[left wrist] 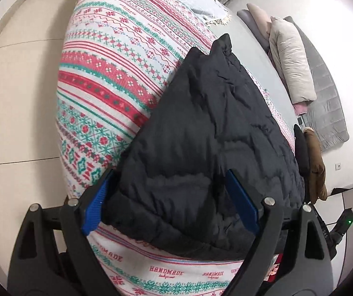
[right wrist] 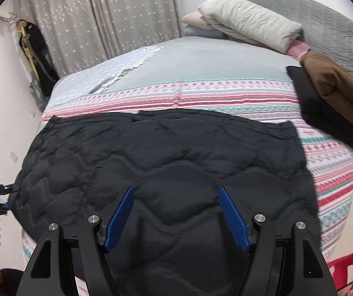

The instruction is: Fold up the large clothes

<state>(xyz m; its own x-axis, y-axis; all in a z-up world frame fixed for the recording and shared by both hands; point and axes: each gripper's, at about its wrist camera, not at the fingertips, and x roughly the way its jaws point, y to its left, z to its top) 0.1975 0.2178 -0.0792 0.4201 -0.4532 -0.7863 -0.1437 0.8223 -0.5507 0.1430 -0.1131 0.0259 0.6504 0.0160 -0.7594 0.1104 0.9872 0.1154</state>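
The black quilted jacket (right wrist: 166, 153) lies spread flat on the bed (right wrist: 329, 172), over the striped patterned blanket (left wrist: 107, 79). Left gripper (left wrist: 171, 197) – jaws spread, straddling the jacket's corner. Right gripper (right wrist: 176, 212) – jaws spread above the jacket's near edge.

We see a black quilted puffer jacket (right wrist: 166, 153) lying flat across the patterned bedspread (right wrist: 329, 172), spread wide from nine to three o'clock in the right wrist view (its stitching runs in wavy channels). In the left wrist view we see the jacket (left wrist: 208, 133) lengthwise, tapering toward twelve o'clock, its near edge bunched at six o'clock.
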